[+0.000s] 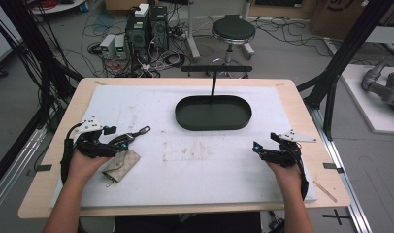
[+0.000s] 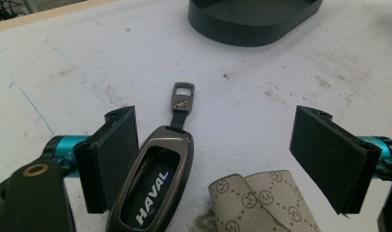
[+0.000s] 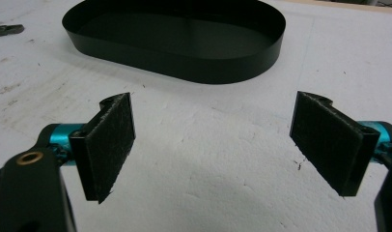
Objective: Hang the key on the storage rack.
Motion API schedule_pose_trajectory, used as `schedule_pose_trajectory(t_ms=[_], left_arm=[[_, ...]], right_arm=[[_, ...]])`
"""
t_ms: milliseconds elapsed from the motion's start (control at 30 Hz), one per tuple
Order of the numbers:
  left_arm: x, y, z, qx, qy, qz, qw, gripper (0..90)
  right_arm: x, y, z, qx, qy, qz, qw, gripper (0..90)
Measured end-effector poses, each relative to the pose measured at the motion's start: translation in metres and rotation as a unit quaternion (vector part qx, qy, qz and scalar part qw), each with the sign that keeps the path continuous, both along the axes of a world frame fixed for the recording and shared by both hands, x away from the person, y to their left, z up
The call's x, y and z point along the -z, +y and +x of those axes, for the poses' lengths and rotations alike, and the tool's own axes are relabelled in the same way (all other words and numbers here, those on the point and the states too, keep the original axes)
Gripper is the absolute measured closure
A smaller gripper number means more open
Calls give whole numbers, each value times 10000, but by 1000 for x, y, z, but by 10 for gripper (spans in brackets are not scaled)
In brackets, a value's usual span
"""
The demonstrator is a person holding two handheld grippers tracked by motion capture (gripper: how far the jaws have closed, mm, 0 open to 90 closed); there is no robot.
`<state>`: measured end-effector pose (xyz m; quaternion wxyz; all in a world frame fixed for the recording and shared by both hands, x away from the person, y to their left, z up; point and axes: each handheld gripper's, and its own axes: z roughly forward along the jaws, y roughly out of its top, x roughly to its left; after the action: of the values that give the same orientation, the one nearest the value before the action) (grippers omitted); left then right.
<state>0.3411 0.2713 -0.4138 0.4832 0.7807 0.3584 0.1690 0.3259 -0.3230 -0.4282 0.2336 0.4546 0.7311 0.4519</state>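
I read this as barely begun: the black oval tray (image 1: pixel 213 112) holds nothing yet. My left tongs (image 2: pixel 218 159) stand wide apart around the car key fob (image 2: pixel 153 186) and, beside it, the patterned fabric pouch (image 2: pixel 261 203), both lying on the bench well short of the tray (toward my left). Neither looks gripped, though the fob sits close against one pad. My right tongs (image 3: pixel 216 150) are likewise apart, holding nothing, just before the tray.

Glossy dark metal key fob (image 2: pixel 153 186) at lower left; beige woven cloth pouch (image 2: pixel 261 203) (printed monograms) at bottom centre; matt black tray (image 2: pixel 254 21) at top; rough, stained white foam mat (image 2: pixel 261 96).
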Motion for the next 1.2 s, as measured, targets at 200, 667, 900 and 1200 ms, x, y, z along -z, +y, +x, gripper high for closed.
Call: schedule_pose_trajectory(t_ms=[200, 667, 900, 1200], left_arm=[[0, 1, 2, -76, -36, -56, 9999, 175], [-1, -2, 7, -36, -73, 29, 10000, 175], [-5, -2, 14, -7, -118, 195, 9997, 175], [-8, -10, 38, 82, 48, 494, 9987, 195]], right_arm=[[1, -3, -3, 45, 8, 32, 10000, 165], [0, 0, -8, 50, 0, -35, 10000, 166], [0, 4, -8, 1, -9, -12, 10000, 166], [1, 3, -7, 1, 39, -5, 10000, 166]])
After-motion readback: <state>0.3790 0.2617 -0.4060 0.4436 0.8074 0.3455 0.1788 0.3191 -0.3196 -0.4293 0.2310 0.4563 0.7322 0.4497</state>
